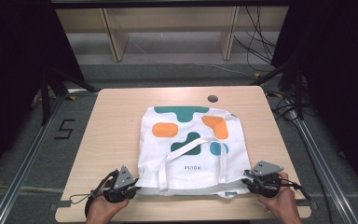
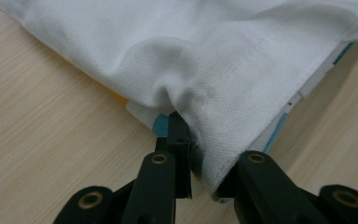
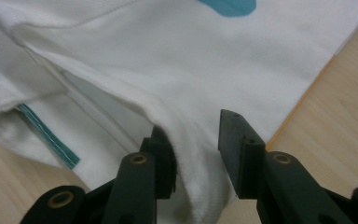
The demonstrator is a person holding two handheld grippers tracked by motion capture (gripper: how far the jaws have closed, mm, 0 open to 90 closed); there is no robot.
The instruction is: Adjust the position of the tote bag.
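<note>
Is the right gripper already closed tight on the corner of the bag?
No: in the right gripper view the right gripper stands open, its jaws apart astride the tote bag edge.

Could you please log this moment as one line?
white printed fabric tote bag flat on wooden table | left gripper shut on corner | right gripper open around corner

Two black hand-held grippers are showing at the near table edge: the left gripper [image 1: 131, 185] and right gripper [image 1: 251, 183], each carrying a grey three-cornered plate on top and trailing a black cable. In the gripper views, angular matte-black jaws are rising from arms studded with brass-coloured rivets. The left hand [image 1: 103, 210] and right hand [image 1: 282, 204] are appearing bare, with no sleeves visible.
</note>
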